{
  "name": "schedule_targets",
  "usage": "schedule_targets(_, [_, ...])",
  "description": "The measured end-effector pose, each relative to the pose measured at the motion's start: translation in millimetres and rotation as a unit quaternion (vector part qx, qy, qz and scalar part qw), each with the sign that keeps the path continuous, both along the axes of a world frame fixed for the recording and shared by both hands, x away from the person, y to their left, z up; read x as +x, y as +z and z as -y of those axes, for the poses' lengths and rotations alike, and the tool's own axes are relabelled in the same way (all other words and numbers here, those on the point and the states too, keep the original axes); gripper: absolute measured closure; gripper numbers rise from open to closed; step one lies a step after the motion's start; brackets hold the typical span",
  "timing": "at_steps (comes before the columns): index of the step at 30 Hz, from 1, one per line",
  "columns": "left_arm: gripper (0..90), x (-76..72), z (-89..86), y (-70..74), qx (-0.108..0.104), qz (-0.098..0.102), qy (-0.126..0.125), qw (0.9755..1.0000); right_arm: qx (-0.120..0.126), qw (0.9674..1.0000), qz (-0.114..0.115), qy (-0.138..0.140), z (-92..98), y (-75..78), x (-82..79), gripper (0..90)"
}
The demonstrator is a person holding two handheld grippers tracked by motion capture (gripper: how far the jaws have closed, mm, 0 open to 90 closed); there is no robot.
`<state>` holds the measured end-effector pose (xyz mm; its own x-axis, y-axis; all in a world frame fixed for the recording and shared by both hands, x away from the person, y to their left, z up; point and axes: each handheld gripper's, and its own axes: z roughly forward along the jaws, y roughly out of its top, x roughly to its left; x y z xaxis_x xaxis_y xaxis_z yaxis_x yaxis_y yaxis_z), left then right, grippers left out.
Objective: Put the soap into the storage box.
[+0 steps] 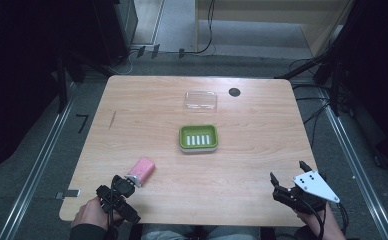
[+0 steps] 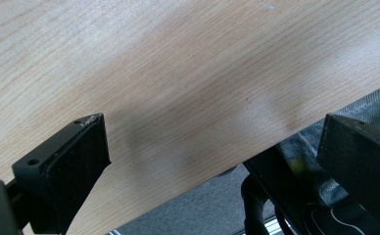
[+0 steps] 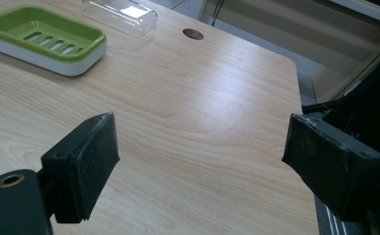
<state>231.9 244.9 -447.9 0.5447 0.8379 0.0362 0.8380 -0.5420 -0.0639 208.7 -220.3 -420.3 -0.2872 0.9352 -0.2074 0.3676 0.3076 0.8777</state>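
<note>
1. Soap dish, green on a white base, sits mid-table; bare wood on all sides.
2. Clear lid lies beyond the dish, apart from it, near the far edge beside a round hole.
3. Pink bar lies near the front-left, just beside the left gripper.
4. Left gripper at the front edge of the table; fingers wide, holding nothing.
5. Right gripper near the front-right corner; fingers wide, holding nothing.

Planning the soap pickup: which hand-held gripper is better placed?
Left. The left hand-held gripper sits open right beside the pink soap; the right hand-held gripper, also open, is across the table.
</note>
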Motion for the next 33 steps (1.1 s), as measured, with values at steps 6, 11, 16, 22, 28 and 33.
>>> schedule_targets(6, [0.0,-0.3,0.0,0.1,-0.001,0.002,-0.001,1.0000,0.000,1.0000,0.000,-0.001,-0.1,0.0,-0.1,13.5])
schedule_targets(11, [0.0,-0.2,0.9,-0.2,-0.001,0.004,-0.001,1.0000,0.002,1.0000,-0.001,-0.001,0.4,0.2,-0.1,13.5])
schedule_targets(16, [0.0,0.1,1.5,0.0,0.000,0.003,-0.003,1.0000,0.003,1.0000,-0.001,0.000,0.8,-0.1,0.3,13.5])
schedule_targets(22, [0.0,-0.8,2.3,2.3,-0.004,0.020,-0.006,0.9998,0.002,1.0000,-0.002,0.000,0.9,-0.8,1.4,13.5])
schedule_targets(28, [0.0,-1.8,1.5,4.8,-0.014,0.035,-0.008,0.9993,-0.003,1.0000,-0.002,0.002,-1.5,0.3,-0.4,13.5])
schedule_targets(33, [0.0,-1.1,3.1,4.5,-0.017,0.036,-0.009,0.9992,-0.004,1.0000,-0.004,0.003,-1.4,-0.1,0.4,13.5])
